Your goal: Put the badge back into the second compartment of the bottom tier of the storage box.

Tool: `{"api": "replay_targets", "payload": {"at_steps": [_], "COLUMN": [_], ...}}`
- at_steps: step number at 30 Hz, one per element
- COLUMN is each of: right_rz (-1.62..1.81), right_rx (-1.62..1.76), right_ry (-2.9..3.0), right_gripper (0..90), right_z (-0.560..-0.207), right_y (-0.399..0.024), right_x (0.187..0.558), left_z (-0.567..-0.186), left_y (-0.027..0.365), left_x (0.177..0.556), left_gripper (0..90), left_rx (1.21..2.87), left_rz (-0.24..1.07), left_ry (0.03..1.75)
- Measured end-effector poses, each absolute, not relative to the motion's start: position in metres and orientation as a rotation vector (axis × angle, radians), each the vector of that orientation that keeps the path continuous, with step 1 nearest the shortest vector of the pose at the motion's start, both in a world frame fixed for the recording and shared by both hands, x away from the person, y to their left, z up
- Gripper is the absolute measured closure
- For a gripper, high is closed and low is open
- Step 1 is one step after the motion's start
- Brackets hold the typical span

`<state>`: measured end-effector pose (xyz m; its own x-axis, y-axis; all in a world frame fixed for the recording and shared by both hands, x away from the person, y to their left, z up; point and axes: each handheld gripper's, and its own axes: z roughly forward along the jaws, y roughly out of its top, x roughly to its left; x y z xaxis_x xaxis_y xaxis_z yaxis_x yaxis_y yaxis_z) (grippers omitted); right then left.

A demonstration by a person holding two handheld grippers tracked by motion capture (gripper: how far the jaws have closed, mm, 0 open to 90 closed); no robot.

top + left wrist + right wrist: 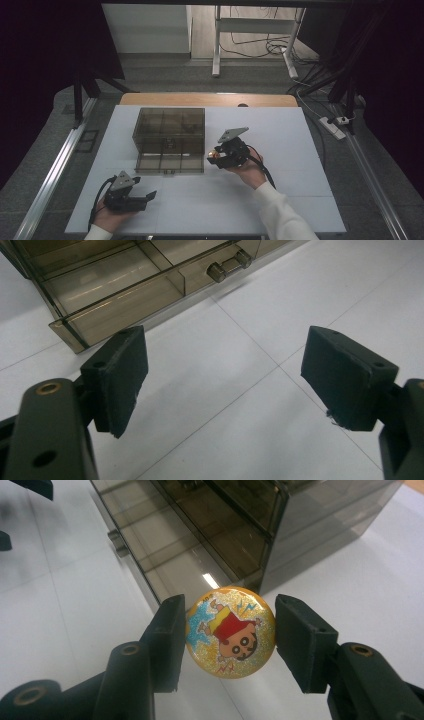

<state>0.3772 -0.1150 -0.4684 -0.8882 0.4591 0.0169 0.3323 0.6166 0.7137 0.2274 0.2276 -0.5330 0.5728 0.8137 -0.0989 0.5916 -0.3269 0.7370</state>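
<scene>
A round glittery yellow badge point(230, 631) with a cartoon figure on it sits between the pads of my right gripper point(230, 641), which is shut on its two edges. The high view shows that gripper point(215, 156) held above the white table, just right of the pulled-out bottom drawer point(170, 161) of a smoky translucent drawer box point(170, 125). In the right gripper view the drawer point(165, 565) lies just beyond the badge. My left gripper point(149, 198) rests at the front left of the table, open. Nothing lies between its jaws point(225, 385), which point toward the drawer point(115, 295).
The white table point(280, 195) has bare room in front of and to the right of the box. The drawer has dividers and a small round-ended handle point(229, 265). Dark curtains flank the table; cables and a stand lie on the floor behind.
</scene>
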Motion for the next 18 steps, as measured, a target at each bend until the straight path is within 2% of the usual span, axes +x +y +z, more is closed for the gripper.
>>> {"api": "replay_targets", "payload": {"at_steps": [18], "right_rz": [1.183], "right_rx": [0.609], "right_ry": [2.65], "right_gripper": [47.6], "right_z": [-0.467], "right_y": [-0.096], "right_x": [0.369], "left_z": [-0.533], "left_y": [0.227], "left_x": [0.228], "left_gripper": [20.1], "left_rx": [2.046], "left_rz": [0.371], "left_ry": [1.117]}}
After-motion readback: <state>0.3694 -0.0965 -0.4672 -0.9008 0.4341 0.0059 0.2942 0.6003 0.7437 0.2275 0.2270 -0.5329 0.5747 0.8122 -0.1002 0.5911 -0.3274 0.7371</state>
